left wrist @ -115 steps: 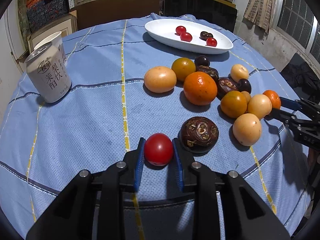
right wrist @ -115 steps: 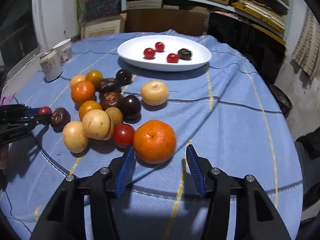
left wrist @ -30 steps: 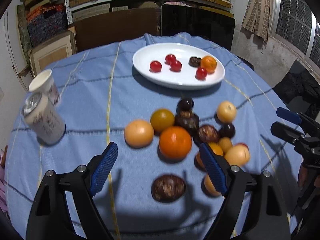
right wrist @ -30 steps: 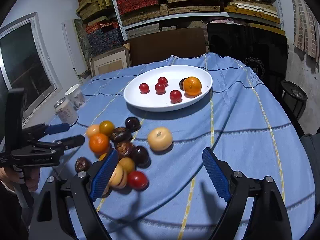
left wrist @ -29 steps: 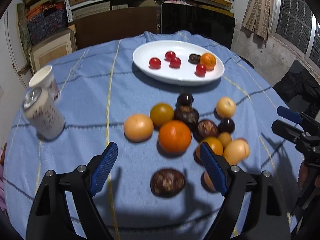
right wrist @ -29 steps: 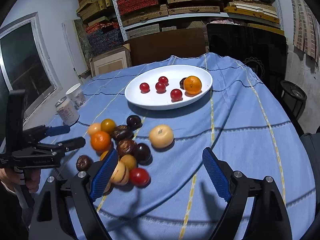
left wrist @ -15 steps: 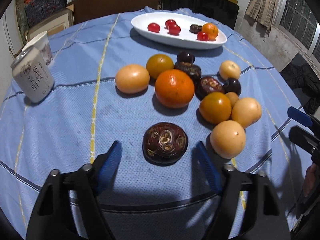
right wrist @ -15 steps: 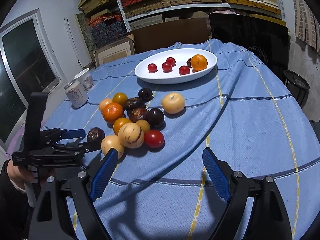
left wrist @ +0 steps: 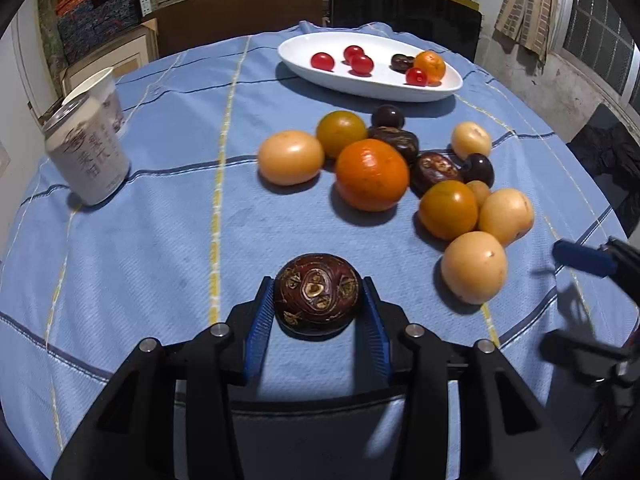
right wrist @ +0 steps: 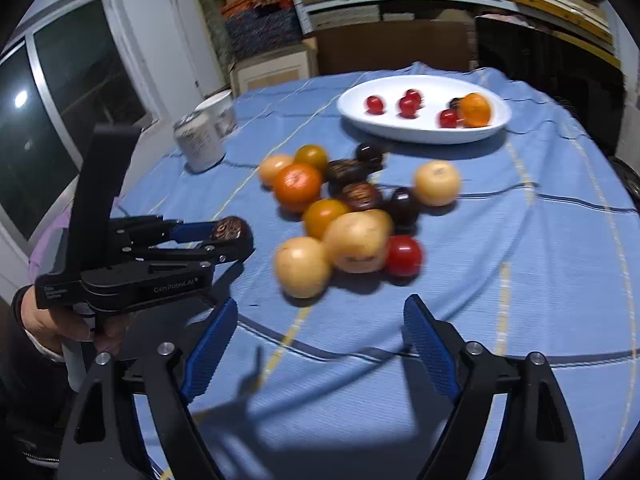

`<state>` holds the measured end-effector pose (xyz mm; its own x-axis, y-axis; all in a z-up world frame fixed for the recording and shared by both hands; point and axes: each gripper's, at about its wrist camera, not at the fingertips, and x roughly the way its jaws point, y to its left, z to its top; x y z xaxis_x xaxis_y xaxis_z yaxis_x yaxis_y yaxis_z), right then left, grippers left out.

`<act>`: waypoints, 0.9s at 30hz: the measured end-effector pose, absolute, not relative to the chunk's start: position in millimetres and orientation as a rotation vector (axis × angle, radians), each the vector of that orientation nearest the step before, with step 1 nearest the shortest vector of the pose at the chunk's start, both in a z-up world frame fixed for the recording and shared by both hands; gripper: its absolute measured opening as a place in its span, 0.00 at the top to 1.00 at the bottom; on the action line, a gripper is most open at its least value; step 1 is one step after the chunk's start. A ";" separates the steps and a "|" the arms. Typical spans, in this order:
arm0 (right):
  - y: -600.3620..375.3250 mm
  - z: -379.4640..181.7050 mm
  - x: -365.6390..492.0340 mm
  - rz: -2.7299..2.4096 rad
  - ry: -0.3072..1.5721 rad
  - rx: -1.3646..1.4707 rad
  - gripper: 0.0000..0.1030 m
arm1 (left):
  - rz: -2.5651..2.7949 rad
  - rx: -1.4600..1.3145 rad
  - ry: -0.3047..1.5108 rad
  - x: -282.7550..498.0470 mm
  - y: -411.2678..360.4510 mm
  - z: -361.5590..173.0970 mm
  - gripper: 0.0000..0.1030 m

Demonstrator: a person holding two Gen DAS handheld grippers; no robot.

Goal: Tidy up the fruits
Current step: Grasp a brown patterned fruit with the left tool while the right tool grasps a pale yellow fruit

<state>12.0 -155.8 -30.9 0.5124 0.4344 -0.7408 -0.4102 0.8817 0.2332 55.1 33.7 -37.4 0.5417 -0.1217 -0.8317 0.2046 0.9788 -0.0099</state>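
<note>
The left gripper squeezes the dark brown fruit down on the blue cloth, ready to carry it to the white plate. The right gripper waits wide open above the cloth, holding nothing.

Dark brown patterned fruit upright on cloth, apart from fruit cluster

Left claw closed low near the table, right claw spread wide, raised

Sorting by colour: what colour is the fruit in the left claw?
Dark reddish-brown fruit with tan markings; left wrist view.
</note>
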 end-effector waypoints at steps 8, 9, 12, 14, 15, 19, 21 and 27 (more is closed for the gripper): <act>-131.5 -48.5 37.6 0.443 0.956 0.069 0.37 | -0.193 0.056 0.972 51.6 50.0 -37.0 0.59; -127.7 -48.6 39.4 0.431 0.948 0.060 0.39 | -0.194 0.055 0.971 51.7 50.0 -37.0 0.59; -123.4 -49.5 46.5 0.383 0.941 0.039 0.56 | -0.191 0.061 0.969 51.5 49.7 -37.5 0.59; -122.9 -49.1 48.2 0.361 0.942 0.026 0.62 | -0.189 0.066 0.967 51.0 49.8 -37.7 0.59; -123.2 -48.6 46.9 0.368 0.947 0.026 0.62 | -0.190 0.063 0.967 51.1 50.0 -37.6 0.59; -134.0 -47.8 40.3 0.408 0.970 0.056 0.62 | -0.196 0.051 0.972 50.1 50.0 -36.2 0.59; -140.5 -44.5 33.7 0.437 0.973 0.069 0.62 | -0.205 0.046 0.967 47.7 49.1 -33.8 0.59; -168.6 -19.1 18.4 0.515 0.921 0.141 0.62 | -0.234 0.067 0.931 39.7 41.9 -16.2 0.59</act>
<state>18.4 -168.6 -19.1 0.4939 0.4822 -0.7236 -0.3642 0.8704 0.3314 39.7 41.9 -16.2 0.5738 -0.1703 -0.8011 0.2280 0.9727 -0.0435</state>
